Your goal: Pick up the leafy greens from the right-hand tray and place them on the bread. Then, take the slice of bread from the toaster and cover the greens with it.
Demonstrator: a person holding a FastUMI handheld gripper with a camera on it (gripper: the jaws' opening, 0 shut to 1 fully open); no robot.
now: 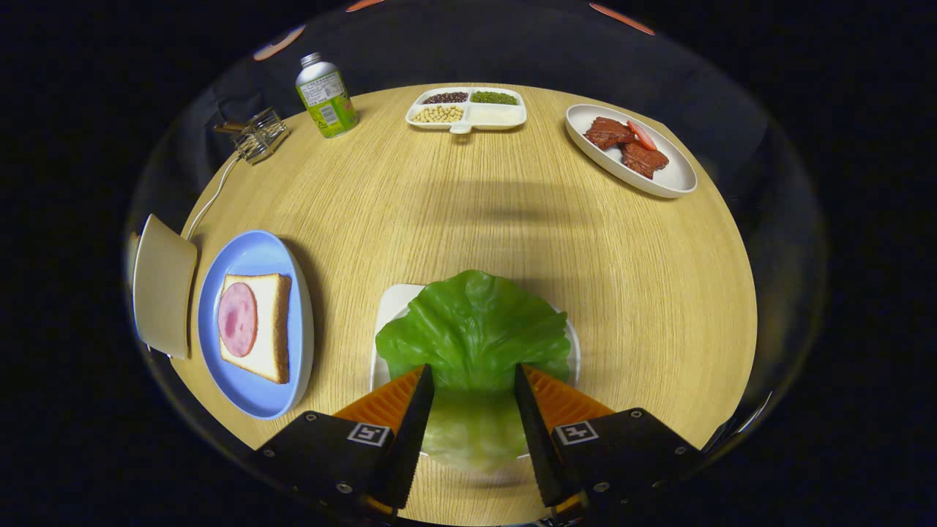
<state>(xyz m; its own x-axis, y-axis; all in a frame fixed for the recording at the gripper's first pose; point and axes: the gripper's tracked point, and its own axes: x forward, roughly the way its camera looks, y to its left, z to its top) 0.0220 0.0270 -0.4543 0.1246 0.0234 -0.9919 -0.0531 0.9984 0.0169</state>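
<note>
Green fills the space between my tool's (473, 380) fingers: the lettuce leaf (472, 329) lies on its white tray (388, 304), with its pale stem end running back between the fingers. The fingers stand spread, one on either side of the leaf's narrow part, and I see a gap between each and the leaf, so I judge nothing is pinched yet; whether the tips touch the leaf I cannot tell. Off to the left of the tray sits the blue plate (252, 256) with the bread (267, 329) on it, a round of ham (237, 319) lying on the slice and no greens there. Beyond the plate, at the counter's (468, 219) left rim, stands a pale block (165, 285) with a cord that I take to be the toaster; I cannot make out a slice in it. So the task is at its very start: the leaf is still to be gripped, carried over to the ham-topped bread and laid down, and then the second slice fetched and set on top. Far across the counter are a bottle (326, 96), a divided dish (468, 110) and a plate of meat (662, 176), well apart from my work.
</note>
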